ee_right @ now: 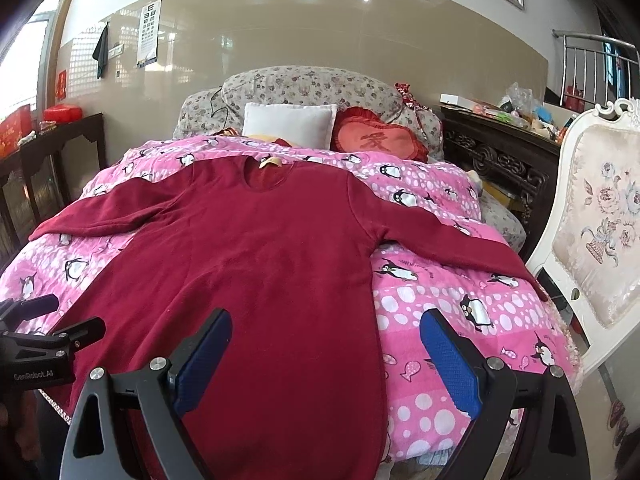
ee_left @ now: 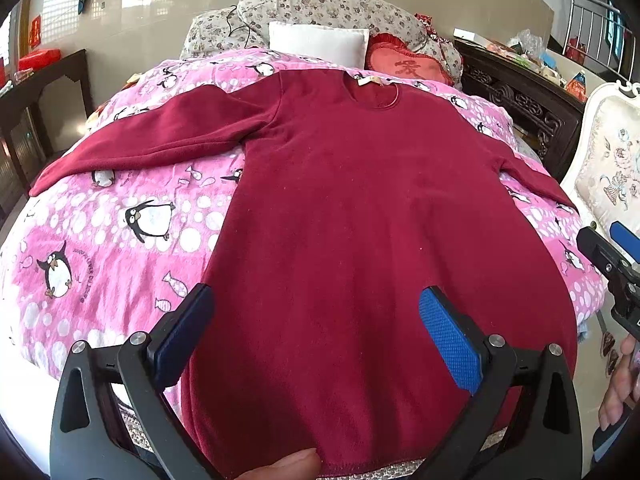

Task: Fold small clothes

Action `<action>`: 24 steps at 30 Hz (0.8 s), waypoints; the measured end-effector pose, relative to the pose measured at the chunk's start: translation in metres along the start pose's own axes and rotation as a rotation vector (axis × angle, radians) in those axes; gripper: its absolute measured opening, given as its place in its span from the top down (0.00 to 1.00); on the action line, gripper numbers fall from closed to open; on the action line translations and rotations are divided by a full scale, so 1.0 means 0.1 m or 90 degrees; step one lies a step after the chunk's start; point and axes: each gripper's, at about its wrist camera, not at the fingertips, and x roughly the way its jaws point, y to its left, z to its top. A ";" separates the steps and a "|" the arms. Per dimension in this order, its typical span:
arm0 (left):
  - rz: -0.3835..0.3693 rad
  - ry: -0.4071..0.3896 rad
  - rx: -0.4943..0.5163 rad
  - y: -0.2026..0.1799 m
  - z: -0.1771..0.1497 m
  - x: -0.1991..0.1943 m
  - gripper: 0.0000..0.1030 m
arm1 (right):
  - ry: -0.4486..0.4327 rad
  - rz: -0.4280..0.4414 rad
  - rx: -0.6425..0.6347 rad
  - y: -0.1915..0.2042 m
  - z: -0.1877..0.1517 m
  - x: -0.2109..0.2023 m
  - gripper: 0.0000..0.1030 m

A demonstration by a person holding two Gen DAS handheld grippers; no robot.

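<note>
The left tongs [ee_left: 316, 336] are spread wide and grasp nothing, their blue pads [ee_left: 450, 340] hovering above the lower part of a dark red long-sleeved top [ee_left: 360, 208], with a fingertip [ee_left: 296, 462] showing at the bottom edge of that view just beside the hem. The right tongs [ee_right: 326, 360] are likewise released and empty, the left pad over the red fabric and the right pad over the pink penguin-print blanket [ee_right: 440, 292] beside the garment's right edge. The top lies flat, front up, on the bed with its neckline [ee_right: 268, 178] toward the pillows and both sleeves stretched out to the sides; the hem reaches the near edge of the bed. Beyond the neckline sit a white pillow [ee_right: 290, 124] and a red heart-shaped cushion [ee_right: 380, 140] against floral bedding. An ornate white chair [ee_right: 592, 216] stands to the right of the bed, near the end of the right sleeve [ee_right: 460, 240].
</note>
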 end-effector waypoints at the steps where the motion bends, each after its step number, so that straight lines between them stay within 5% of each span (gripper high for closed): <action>1: -0.001 -0.001 0.000 0.00 -0.01 -0.01 0.01 | 0.001 0.001 -0.001 0.00 -0.01 0.00 0.09; 24: 0.005 0.032 0.002 -0.04 -0.10 0.20 0.01 | 0.021 0.010 0.022 -0.10 -0.10 0.19 0.09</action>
